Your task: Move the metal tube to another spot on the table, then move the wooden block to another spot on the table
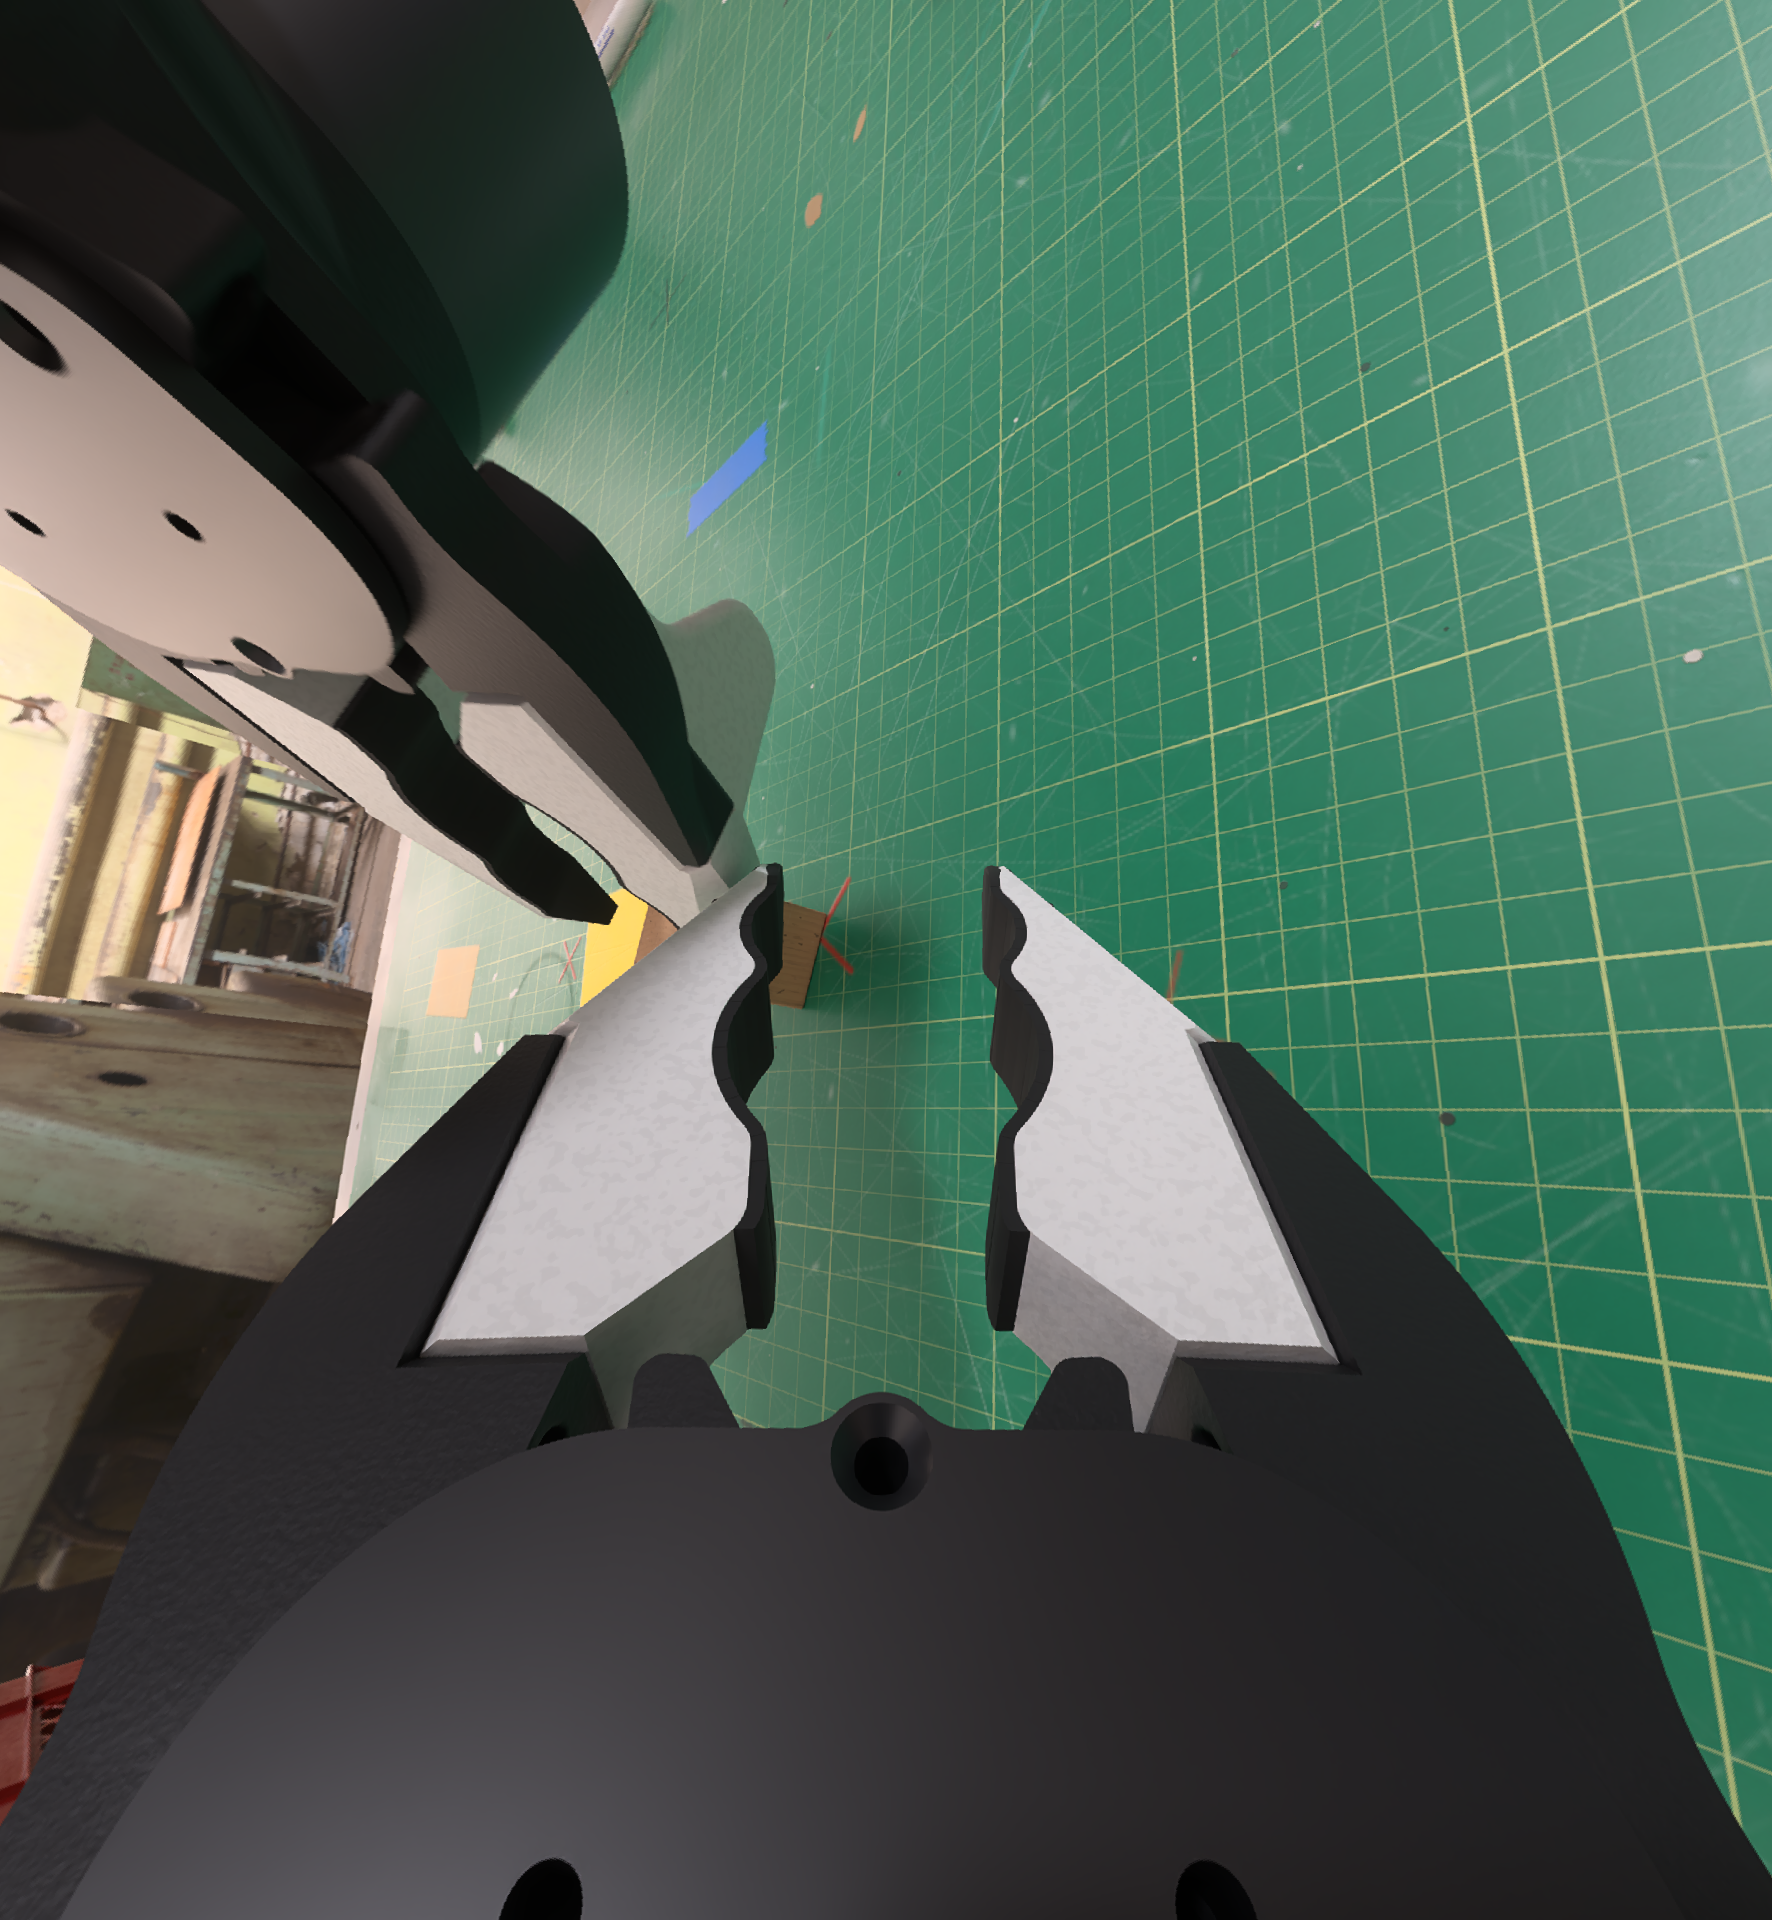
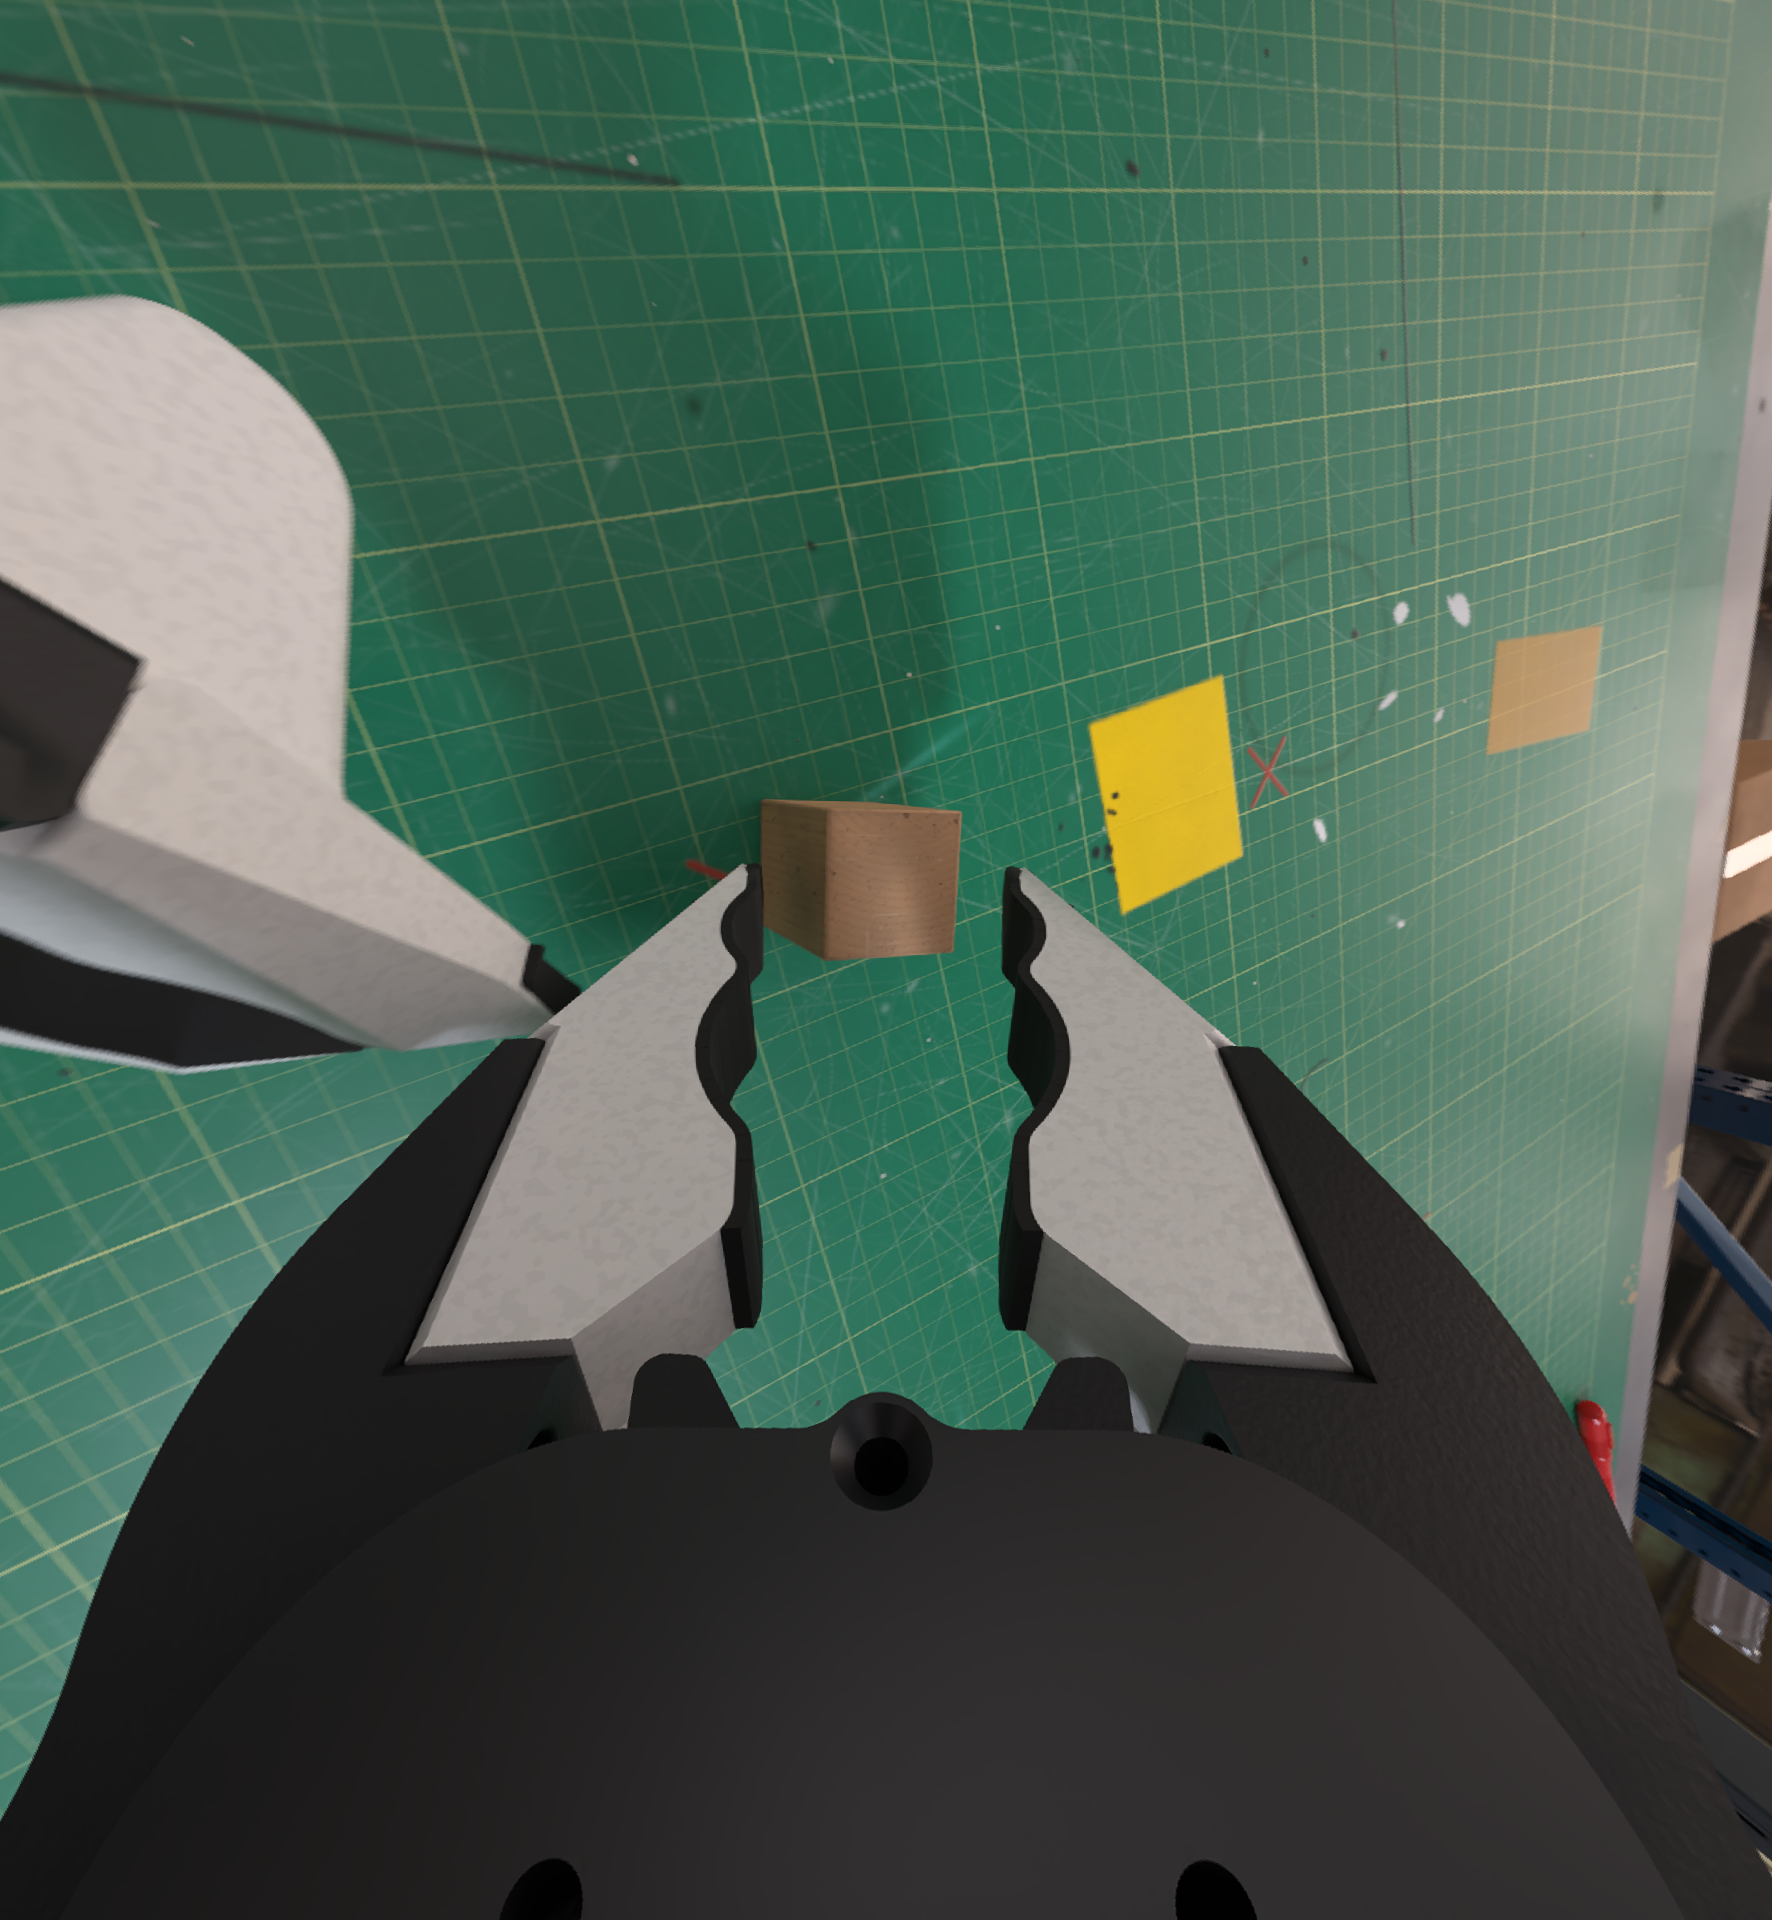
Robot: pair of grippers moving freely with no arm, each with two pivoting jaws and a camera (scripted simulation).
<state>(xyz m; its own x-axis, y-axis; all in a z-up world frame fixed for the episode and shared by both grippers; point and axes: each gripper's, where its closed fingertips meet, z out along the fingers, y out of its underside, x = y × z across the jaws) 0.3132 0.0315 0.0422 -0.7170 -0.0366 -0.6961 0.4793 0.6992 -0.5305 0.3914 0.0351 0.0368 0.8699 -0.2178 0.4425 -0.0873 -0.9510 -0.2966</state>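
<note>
The wooden block (image 2: 861, 883), a small tan cube, sits on the green cutting mat (image 2: 965, 416) just beyond my right gripper (image 2: 880, 883), which is open and empty with the block ahead of its fingertips. In the left wrist view the block (image 1: 797, 954) shows only partly, behind my left fingertip. My left gripper (image 1: 882, 883) is open and empty above the mat (image 1: 1277, 520). The other gripper (image 1: 342, 582) fills the upper left of the left wrist view, and one (image 2: 186, 779) shows at the left of the right wrist view. No metal tube is in view.
A yellow patch (image 2: 1164, 792), a tan patch (image 2: 1545, 688) and a red X mark (image 2: 1268, 771) lie flat on the mat right of the block. A blue patch (image 1: 728, 476) lies farther off. The table's edge (image 2: 1713, 831) runs down the right.
</note>
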